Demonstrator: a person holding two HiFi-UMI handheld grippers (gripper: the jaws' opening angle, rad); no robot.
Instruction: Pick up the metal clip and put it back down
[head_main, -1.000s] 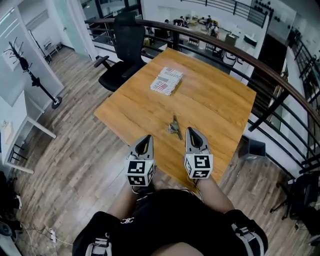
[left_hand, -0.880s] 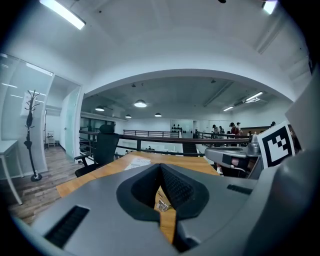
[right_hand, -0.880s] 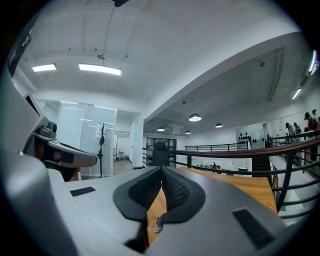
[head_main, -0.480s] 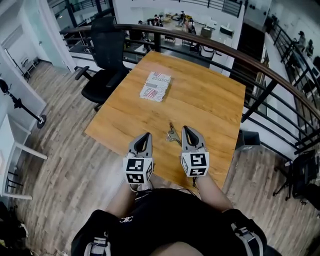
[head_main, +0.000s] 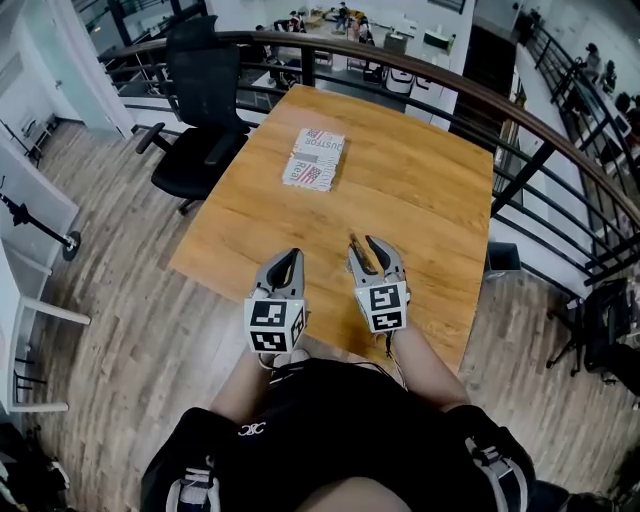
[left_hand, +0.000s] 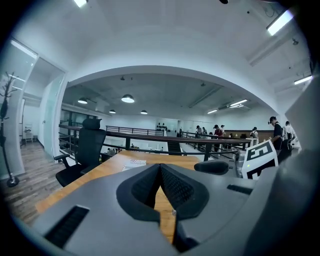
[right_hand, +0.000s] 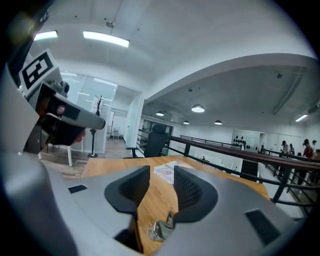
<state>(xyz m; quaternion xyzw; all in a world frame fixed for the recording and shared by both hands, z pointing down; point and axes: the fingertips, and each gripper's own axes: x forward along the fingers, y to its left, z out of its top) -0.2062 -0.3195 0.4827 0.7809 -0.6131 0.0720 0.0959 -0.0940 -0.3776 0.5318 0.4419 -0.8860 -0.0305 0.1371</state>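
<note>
The metal clip lies on the wooden table, low between my right gripper's two jaws. In the head view only a thin end of the clip shows past the fingers. My right gripper hovers over it near the table's front edge; its jaws are opening and the pads do not press on the clip. Beside it on the left, my left gripper is shut with nothing in it, over the table's front edge.
A printed booklet lies further back on the table. A black office chair stands at the table's left. A dark railing runs behind and along the right side. The table's front edge is just under the grippers.
My right gripper has moved forward to straddle the clip, and its jaws have gone from shut to open. The left gripper has stayed shut beside it.
</note>
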